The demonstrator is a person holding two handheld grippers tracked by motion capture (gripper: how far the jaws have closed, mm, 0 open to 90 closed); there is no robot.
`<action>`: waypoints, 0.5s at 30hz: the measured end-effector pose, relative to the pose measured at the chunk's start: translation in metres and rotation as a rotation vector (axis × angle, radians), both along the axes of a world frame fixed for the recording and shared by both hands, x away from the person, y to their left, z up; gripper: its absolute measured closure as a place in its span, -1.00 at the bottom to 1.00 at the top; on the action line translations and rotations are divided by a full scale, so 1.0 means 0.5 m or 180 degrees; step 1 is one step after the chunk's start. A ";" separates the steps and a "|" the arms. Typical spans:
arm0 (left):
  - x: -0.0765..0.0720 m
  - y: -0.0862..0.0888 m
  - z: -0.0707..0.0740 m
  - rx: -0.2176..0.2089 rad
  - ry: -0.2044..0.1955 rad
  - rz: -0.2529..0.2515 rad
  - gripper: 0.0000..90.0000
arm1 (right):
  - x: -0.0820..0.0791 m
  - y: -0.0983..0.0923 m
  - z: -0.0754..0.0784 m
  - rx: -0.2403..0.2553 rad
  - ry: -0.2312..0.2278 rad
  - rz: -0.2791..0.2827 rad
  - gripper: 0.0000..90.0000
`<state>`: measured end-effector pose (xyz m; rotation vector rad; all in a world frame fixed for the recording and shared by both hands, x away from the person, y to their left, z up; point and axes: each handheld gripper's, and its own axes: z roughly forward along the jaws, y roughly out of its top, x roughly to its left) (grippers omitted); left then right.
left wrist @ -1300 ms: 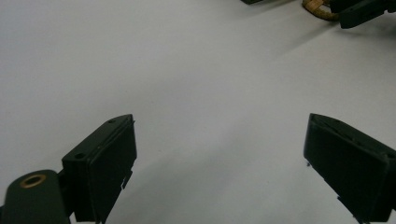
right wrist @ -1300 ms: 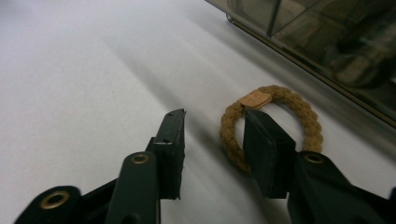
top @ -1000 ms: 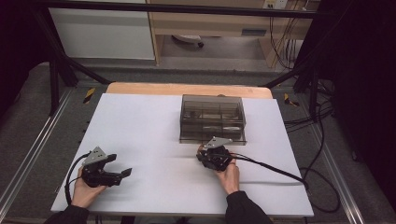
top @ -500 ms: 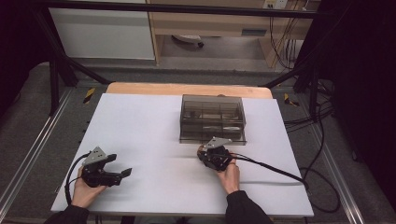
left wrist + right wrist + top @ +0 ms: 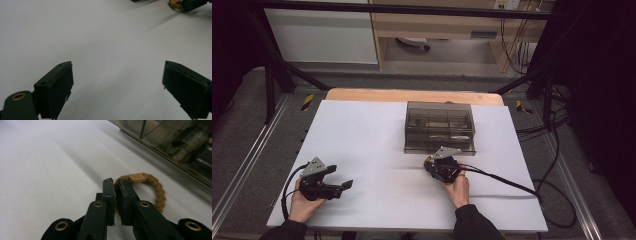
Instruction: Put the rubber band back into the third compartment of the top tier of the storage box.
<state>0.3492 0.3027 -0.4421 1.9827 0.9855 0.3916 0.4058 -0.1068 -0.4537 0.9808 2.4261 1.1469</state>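
The tan braided cord bracelet (image 5: 152,188) lies flat on the white table (image 5: 372,135) just before the smoky clear plastic organiser box (image 5: 439,125); it looks light and floppy (likely to dangle). My right gripper (image 5: 116,186) pinches its near braid, while my left gripper (image 5: 117,82) is spread wide over bare table.

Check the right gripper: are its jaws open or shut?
Shut on the braided hair tie: the right gripper has just closed, pinching its band.

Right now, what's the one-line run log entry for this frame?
right hand-held gripper: jaws just closed, pinching braided tan hair tie | left hand-held gripper: open, nothing between jaws | smoky plastic organizer box: beyond tie
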 end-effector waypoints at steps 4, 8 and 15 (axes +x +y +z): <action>0.000 0.000 0.000 -0.0005 0.0001 0.0006 -0.79 | -0.004 -0.003 0.007 0.0015 0.0003 0.0013 0.88; 0.000 0.000 0.000 -0.0002 0.0000 0.0008 -0.79 | -0.009 -0.006 0.017 0.0043 0.0007 0.0026 0.88; 0.000 -0.001 -0.001 0.0002 0.0002 0.0005 -0.79 | -0.021 -0.011 0.029 0.0075 0.0035 0.0073 0.88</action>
